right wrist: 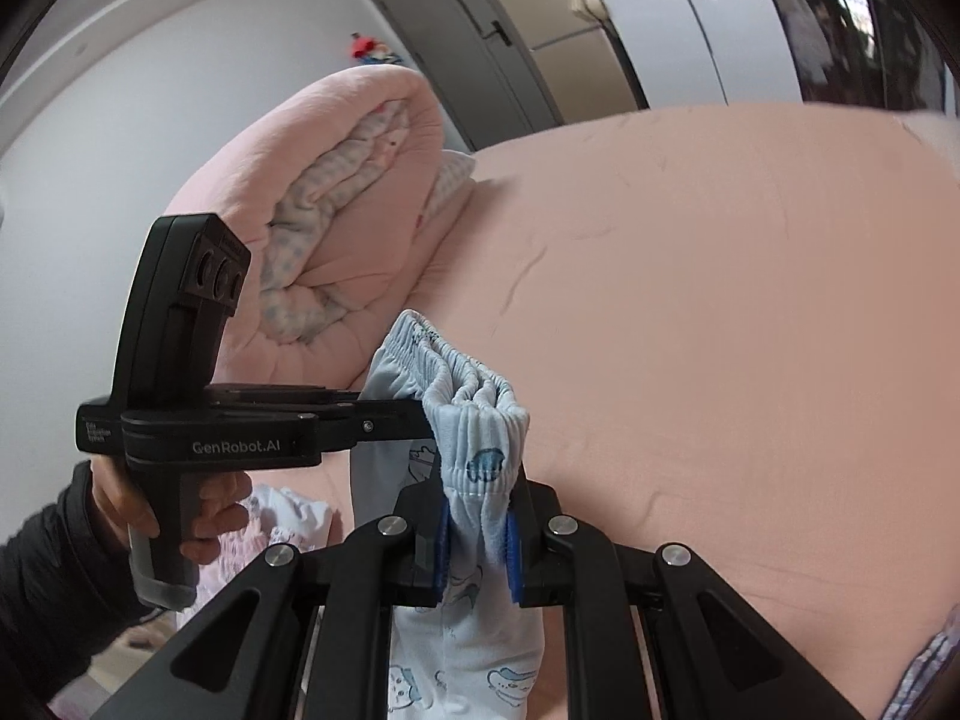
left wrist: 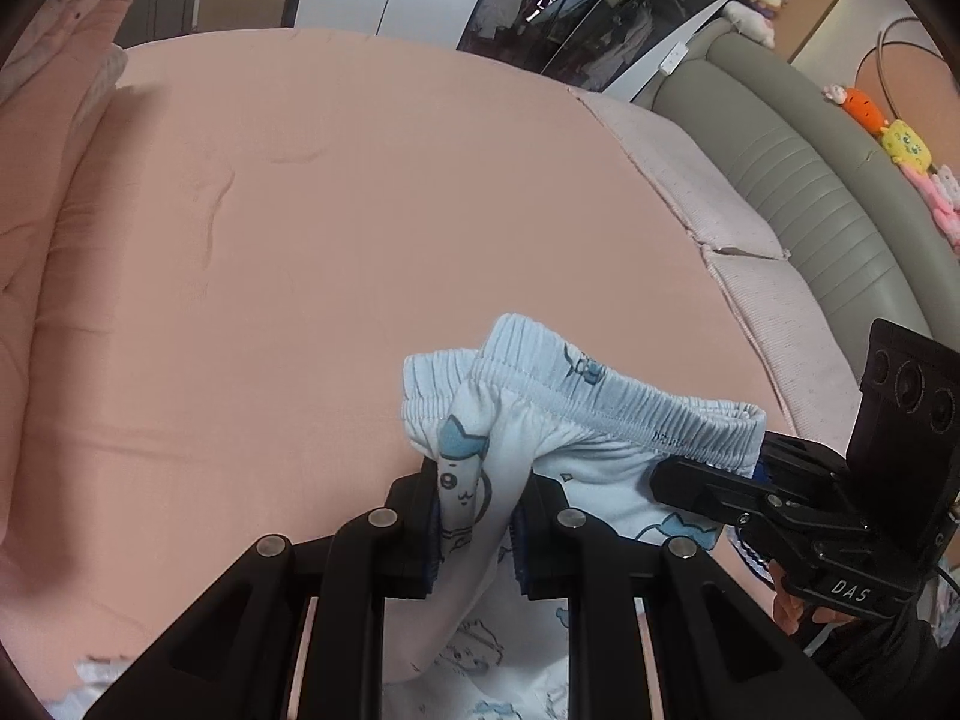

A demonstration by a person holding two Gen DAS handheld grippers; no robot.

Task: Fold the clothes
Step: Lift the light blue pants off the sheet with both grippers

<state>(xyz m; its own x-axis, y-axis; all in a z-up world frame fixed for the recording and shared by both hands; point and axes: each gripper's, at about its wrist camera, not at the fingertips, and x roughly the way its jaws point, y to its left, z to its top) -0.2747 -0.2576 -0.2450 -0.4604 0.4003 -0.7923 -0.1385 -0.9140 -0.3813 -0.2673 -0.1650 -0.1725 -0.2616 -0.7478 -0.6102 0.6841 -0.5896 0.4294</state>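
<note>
1. The left gripper (left wrist: 474, 516) has its jaws drawn nearly together, pinching a bunched part of the light blue printed pants (left wrist: 576, 414) just below the elastic waistband (left wrist: 606, 402).
2. The right gripper (right wrist: 474, 546) stands the same way: jaws almost closed, its blue pads (right wrist: 513, 558) pressing on a gathered fold of the pants (right wrist: 474, 420) at the waistband.
3. The waistband stretches between the two sets of jaws, ruffled and lifted clear of the pink bed sheet (left wrist: 360, 210) beyond them; the rest of the fabric hangs down below the jaws, out of view.
4. In the left wrist view the right gripper (left wrist: 708, 480) comes in from the right side, gripping the far end of the waistband.
5. In the right wrist view the left gripper (right wrist: 420, 414) reaches in from the left, with a hand (right wrist: 198, 510) wrapped around its handle.
6. Beyond the left gripper's jaws lies a rolled pink quilt (right wrist: 336, 192).
7. No containers are visible.
</note>
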